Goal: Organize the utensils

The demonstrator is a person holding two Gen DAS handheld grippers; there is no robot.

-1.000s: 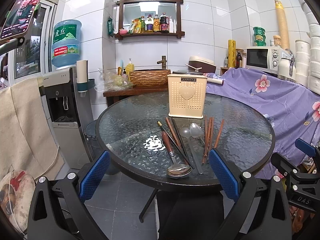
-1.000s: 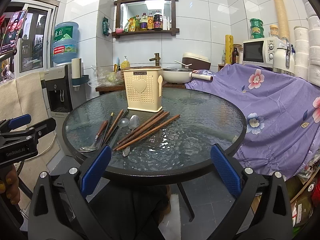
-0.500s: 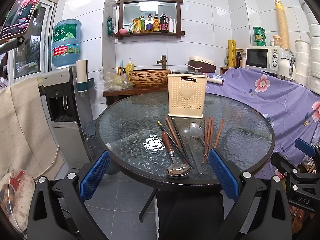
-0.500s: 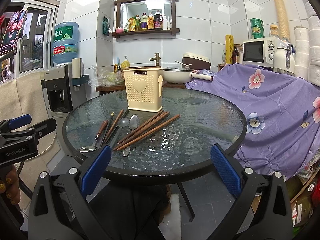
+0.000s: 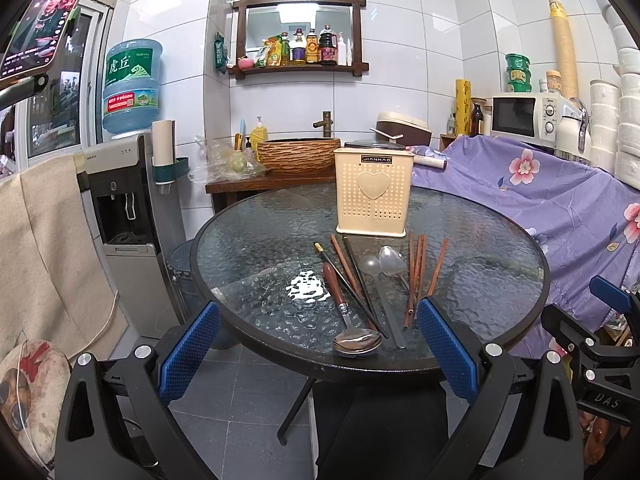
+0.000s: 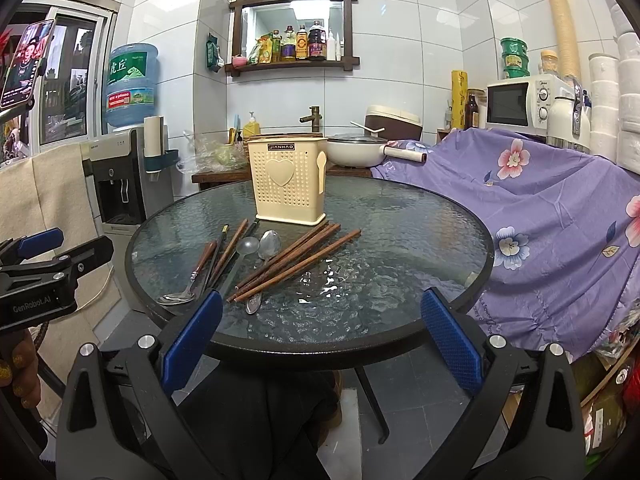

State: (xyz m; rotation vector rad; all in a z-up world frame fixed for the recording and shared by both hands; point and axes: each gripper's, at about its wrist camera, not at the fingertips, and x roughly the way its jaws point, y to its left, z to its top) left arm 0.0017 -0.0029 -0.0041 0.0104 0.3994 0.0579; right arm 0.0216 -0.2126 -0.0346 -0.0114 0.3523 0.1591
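A cream perforated utensil holder (image 5: 374, 196) (image 6: 289, 182) stands upright near the far side of the round glass table (image 5: 248, 248) (image 6: 400, 240). In front of it lie brown chopsticks (image 5: 417, 276) (image 6: 296, 260), dark chopsticks (image 5: 352, 284), a wooden-handled spoon (image 5: 348, 316) (image 6: 192, 276) and two metal spoons (image 5: 390, 260) (image 6: 268, 242). My left gripper (image 5: 318, 350) is open and empty, held off the table's near edge. My right gripper (image 6: 320, 338) is likewise open and empty, just short of the near rim.
A water dispenser (image 5: 128, 216) stands left of the table. A purple floral cloth (image 6: 560, 216) covers furniture on the right. Behind the table are a wooden counter with a basin (image 5: 298, 156), a pan (image 6: 360, 154) and a microwave (image 6: 520, 104).
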